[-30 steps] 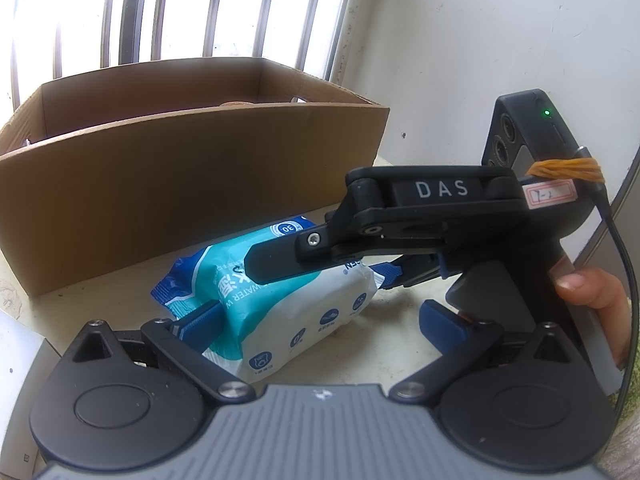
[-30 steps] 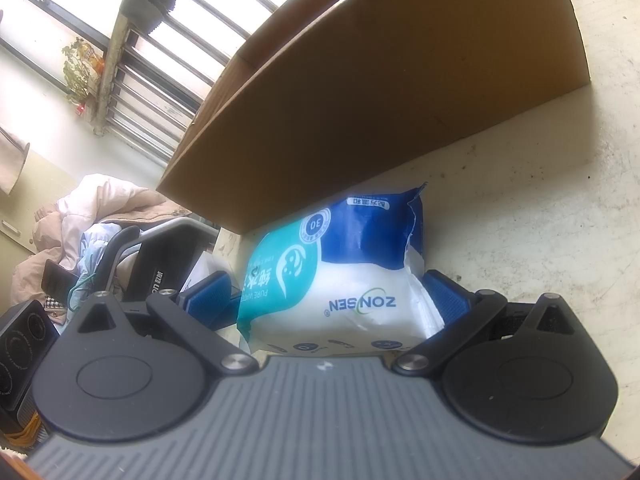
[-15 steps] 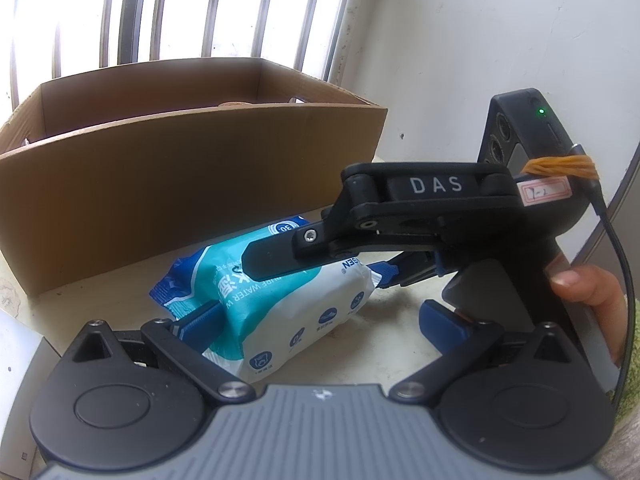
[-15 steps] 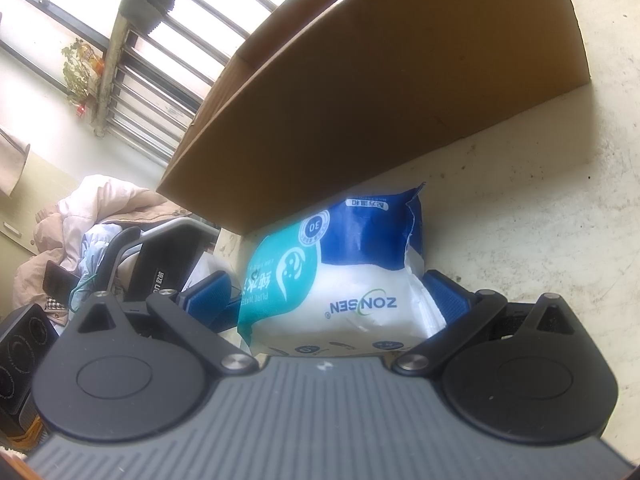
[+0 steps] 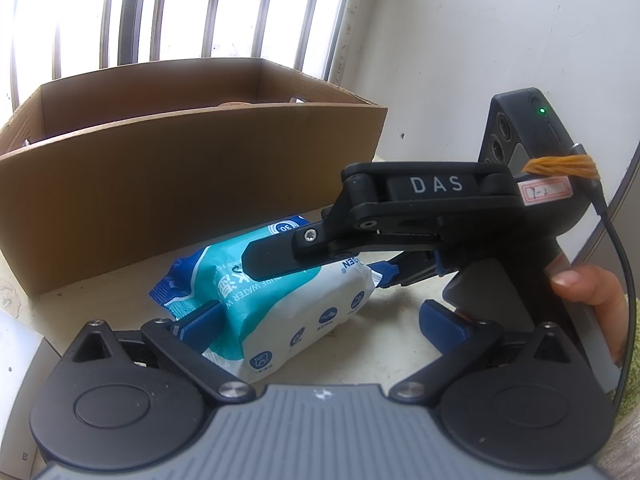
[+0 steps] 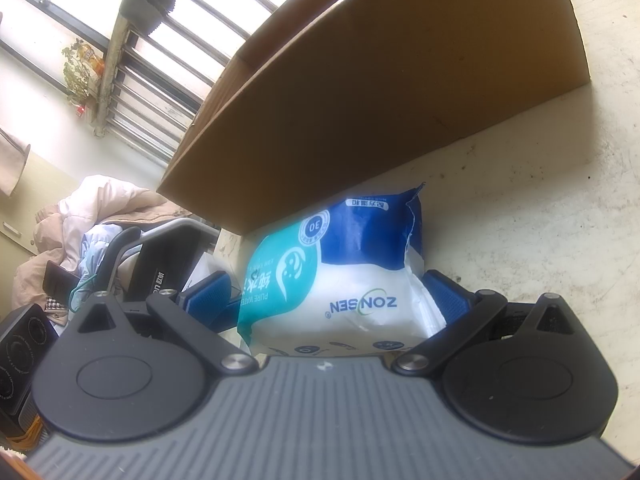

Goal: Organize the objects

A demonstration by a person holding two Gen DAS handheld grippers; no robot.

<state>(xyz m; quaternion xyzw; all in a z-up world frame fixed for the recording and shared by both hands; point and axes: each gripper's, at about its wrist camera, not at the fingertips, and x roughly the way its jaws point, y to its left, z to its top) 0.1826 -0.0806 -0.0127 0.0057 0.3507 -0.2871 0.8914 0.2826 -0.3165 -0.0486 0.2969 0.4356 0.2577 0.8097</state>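
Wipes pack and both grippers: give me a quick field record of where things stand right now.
wipes pack: lying on the table, in front of the cardboard box
right gripper: fingers on both sides of the pack; firm contact unclear
left gripper: open, one finger beside the pack
box contents: mostly hidden
pack in box: not yet

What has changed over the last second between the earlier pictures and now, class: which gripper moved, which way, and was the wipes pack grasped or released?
Very little. The right gripper has dipped slightly lower over the wipes pack, its fingers still straddling it; no clear grasp or release. The pack, cardboard box, table and open left gripper stayed put.
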